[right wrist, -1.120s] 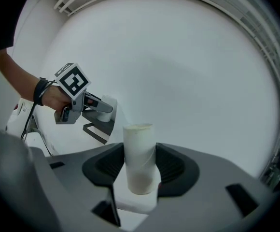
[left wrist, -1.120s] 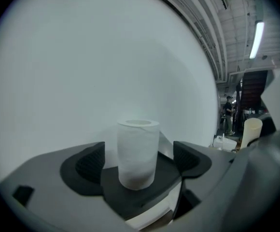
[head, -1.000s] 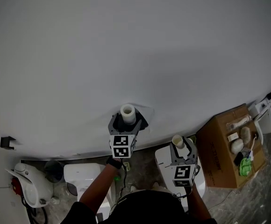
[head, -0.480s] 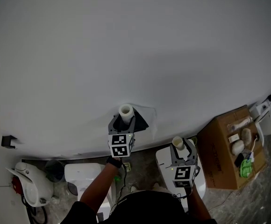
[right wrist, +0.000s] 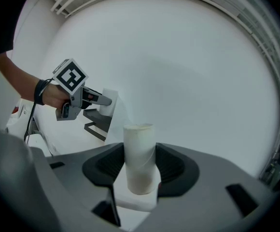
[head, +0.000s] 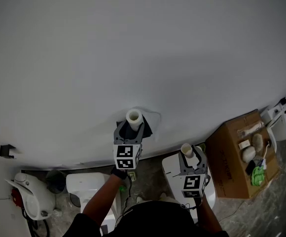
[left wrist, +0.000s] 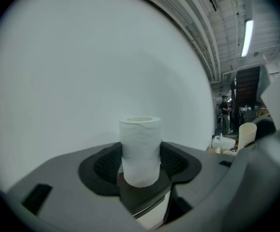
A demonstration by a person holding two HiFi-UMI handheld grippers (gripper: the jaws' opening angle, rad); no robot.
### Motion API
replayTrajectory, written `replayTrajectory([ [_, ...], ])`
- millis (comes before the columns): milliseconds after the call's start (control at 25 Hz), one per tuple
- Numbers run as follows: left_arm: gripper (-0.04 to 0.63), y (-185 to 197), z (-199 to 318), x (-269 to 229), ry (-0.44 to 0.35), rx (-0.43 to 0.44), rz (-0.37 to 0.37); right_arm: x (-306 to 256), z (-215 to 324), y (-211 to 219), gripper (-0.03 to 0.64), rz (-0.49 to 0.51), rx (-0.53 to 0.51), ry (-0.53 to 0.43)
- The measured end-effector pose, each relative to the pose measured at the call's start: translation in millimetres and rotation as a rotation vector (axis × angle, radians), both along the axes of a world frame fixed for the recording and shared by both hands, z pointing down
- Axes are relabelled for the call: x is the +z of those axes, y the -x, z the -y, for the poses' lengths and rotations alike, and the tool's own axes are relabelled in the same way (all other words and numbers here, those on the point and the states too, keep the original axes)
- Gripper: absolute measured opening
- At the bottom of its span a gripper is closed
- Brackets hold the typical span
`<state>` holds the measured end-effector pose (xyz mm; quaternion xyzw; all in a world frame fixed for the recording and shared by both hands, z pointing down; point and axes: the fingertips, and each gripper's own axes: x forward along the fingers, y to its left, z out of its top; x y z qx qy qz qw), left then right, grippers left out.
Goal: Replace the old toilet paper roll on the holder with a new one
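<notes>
**At the wall, one roll in each gripper**

Up by the white wall, my left gripper has just been closing its jaws. They now squeeze the new toilet paper roll, which stands upright. My right gripper pinches the old cardboard tube, lower down and away from the wall. Only the right gripper view shows the black holder from the side, just under the new roll. Only the left gripper view shows a person far off. Only the head view shows the brown box off to the right. Black and white squares mark each cube; I can read no words.
</notes>
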<state>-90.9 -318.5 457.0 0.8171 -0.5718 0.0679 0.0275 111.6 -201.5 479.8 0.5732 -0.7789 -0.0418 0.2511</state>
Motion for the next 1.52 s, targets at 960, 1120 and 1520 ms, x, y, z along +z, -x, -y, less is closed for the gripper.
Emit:
replayTrajectory([
  [960, 0.258, -115.3, -42.3, 30.0, 0.119, 0.227, -0.426, -4.7, -6.0, -41.1, 0.198, 0.044, 0.039, -0.041],
  [1120, 0.258, -126.9, -54.0, 65.1, 0.197, 0.23, -0.435, -3.0, -4.7, -32.3, 0.198, 0.045, 0.01, -0.036],
  [1520, 0.258, -135.1, -50.2, 135.5, 0.298, 0.216, -0.392, 7.0, -5.7, -27.5, 0.199, 0.063, -0.016, -0.042],
])
